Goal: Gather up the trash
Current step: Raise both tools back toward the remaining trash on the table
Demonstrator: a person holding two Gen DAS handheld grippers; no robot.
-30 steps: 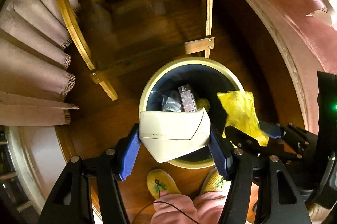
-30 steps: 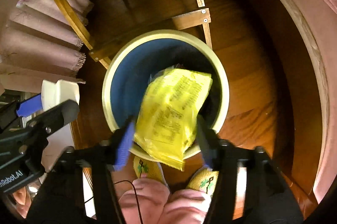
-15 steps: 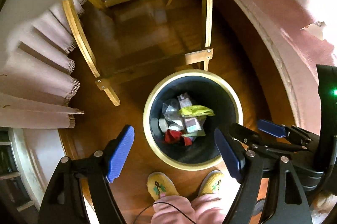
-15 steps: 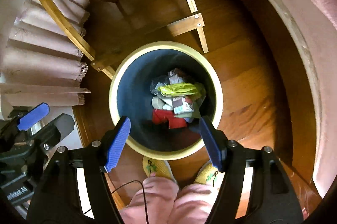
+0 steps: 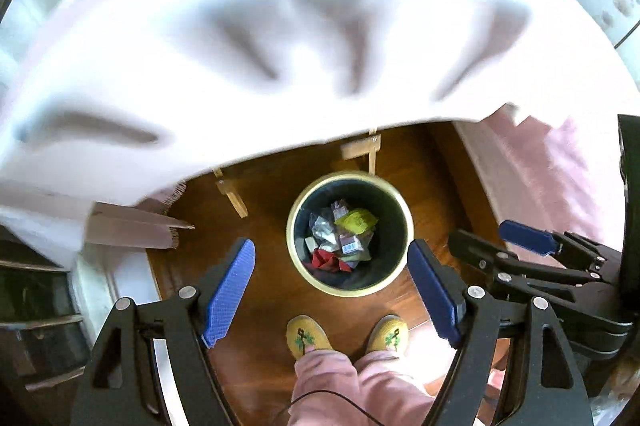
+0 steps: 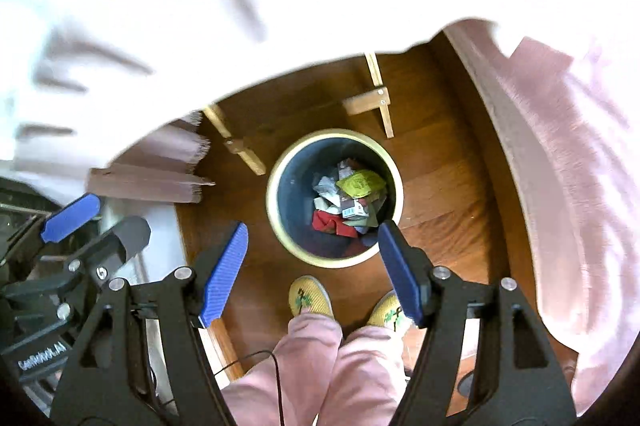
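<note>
Both views, looking down: our left gripper (image 5: 332,290) and right gripper (image 6: 312,274) hung with jaws spread wide and empty. At frame centre stood the round cream-rimmed dark bin (image 5: 298,268), holding crumpled wrappers (image 6: 352,200). To proceed well, we judged, lift clear of the blurred white cloth (image 5: 280,26) above.

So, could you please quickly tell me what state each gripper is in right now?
Left gripper: open, holding nothing.
Right gripper: open, holding nothing.
</note>
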